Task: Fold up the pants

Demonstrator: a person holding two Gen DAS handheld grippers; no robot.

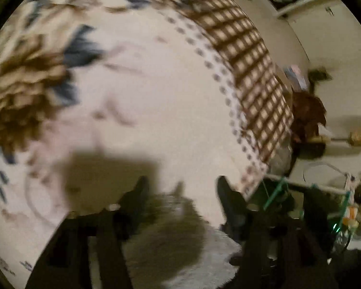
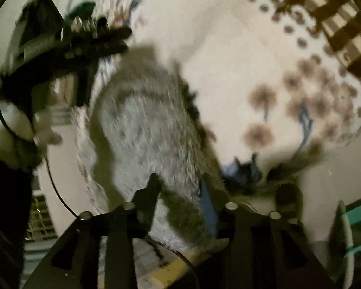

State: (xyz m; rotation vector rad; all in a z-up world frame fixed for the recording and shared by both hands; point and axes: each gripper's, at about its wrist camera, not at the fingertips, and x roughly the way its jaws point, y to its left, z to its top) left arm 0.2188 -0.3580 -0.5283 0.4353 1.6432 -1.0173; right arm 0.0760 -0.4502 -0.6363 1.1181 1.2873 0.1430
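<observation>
We are holding the left gripper [image 1: 180, 190] agape above the grey fleece pants [image 2: 146, 130]. The right gripper [image 2: 180, 183] is straddling the fabric; we cannot tell if it is pinching.

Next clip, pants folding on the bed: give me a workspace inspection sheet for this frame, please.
Surface: bedsheet, cream with floral print and checked border.
Job's things: grey pants lying on the sheet, blurred.
Clutter: nothing seen on the sheet.
Grippers: left gripper open over the pants' edge; right gripper open, pants between its fingers, grip unclear.
Cables: black cable hanging below the left gripper.
Surroundings: white wall, green-framed rack, dim.
</observation>
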